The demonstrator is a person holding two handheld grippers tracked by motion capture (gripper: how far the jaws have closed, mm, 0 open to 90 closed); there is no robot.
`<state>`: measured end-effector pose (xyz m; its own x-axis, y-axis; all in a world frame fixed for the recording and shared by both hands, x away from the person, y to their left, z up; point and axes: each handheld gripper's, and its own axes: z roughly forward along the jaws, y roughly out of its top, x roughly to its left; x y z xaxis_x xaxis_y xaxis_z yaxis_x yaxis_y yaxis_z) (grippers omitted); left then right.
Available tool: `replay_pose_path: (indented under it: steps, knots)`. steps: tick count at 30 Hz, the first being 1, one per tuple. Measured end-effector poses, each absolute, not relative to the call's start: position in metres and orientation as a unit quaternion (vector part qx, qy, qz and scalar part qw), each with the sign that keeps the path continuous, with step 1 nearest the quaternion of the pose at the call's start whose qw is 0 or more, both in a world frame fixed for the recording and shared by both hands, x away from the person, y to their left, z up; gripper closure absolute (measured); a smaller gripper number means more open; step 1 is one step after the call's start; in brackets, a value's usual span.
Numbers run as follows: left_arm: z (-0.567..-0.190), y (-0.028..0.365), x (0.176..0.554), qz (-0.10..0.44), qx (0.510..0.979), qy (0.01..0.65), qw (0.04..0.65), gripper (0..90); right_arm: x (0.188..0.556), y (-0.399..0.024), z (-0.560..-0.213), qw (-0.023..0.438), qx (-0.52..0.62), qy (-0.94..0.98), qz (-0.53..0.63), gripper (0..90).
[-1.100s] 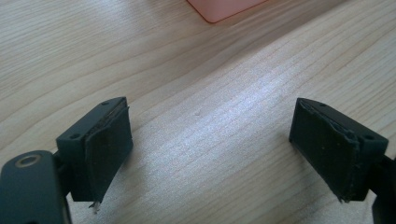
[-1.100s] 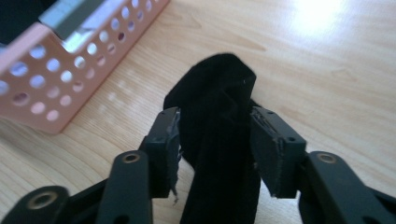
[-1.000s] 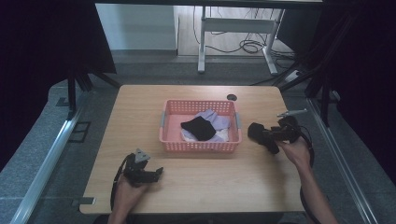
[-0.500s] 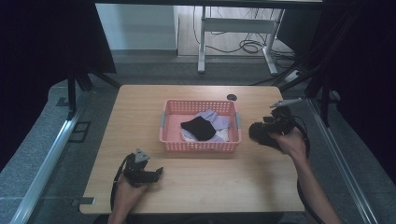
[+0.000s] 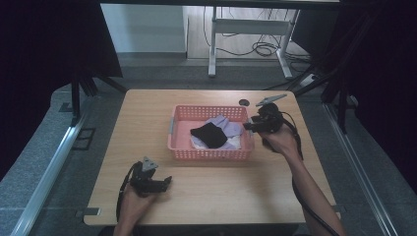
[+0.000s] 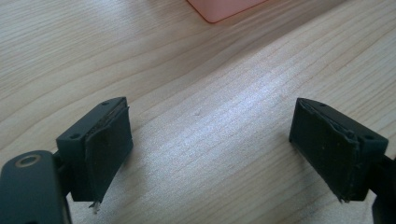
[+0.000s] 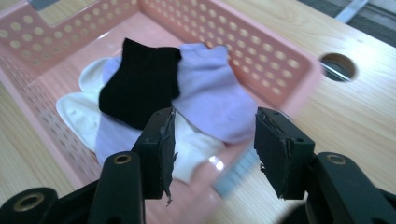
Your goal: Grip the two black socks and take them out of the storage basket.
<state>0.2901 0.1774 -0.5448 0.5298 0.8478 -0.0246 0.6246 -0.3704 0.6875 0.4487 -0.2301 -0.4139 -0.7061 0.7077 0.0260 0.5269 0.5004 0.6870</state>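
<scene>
At the table's far right, my right gripper (image 5: 252,125) hangs at the right-hand rim of the pink basket (image 5: 182,150), jaws partly spread and pinching nothing — the pile of socks lies just ahead of and below the pads. In the right gripper view, the black sock (image 7: 140,81) tops the heap, draped over a lilac sock (image 7: 210,95) and cream socks (image 7: 77,109) beneath; from my fingertips (image 7: 161,149) it sits forward and to the left, inside the basket wall, which crosses blurred under the jaws.

The black sock's long axis runs slantwise across the basket, cuff toward the far wall, so my jaws would meet it roughly across its width — a fair line for a pinch, I judge, once I tip down over the rim.

My left gripper (image 5: 164,183) rests on the bare wood table (image 5: 221,187) near the front edge, jaws wide apart and empty, with the basket's corner (image 6: 224,7) well ahead of it. The right hand is plainly the nearer to the socks — the reach, I reckon, belongs to it.
</scene>
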Motion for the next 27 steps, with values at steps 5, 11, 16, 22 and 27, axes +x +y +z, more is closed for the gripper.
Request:
replay_pose_path:
  steps: [5, 11, 16, 22, 27]
  knots:
    - [-0.545, 0.177, 0.29, 0.169, 0.81, 0.454, 0.329, 13.0, 0.459, -0.203, -0.422, 0.119, 0.346, 0.866, 0.342, 48.3]
    - [-0.545, 0.177, 0.29, 0.17, 0.81, 0.454, 0.329, 12.9, 0.467, -0.176, -0.431, 0.106, 0.328, 0.876, 0.338, 48.2]
    - [-0.545, 0.177, 0.29, 0.17, 0.81, 0.454, 0.329, 13.0, 0.477, -0.147, -0.448, 0.093, 0.317, 0.891, 0.312, 45.8]
    - [-0.545, 0.177, 0.29, 0.169, 0.81, 0.455, 0.33, 12.9, 0.49, -0.132, -0.467, 0.082, 0.319, 0.898, 0.292, 44.7]
    - [-0.545, 0.177, 0.29, 0.169, 0.81, 0.454, 0.329, 12.9, 0.496, -0.125, -0.477, 0.08, 0.319, 0.903, 0.276, 44.7]
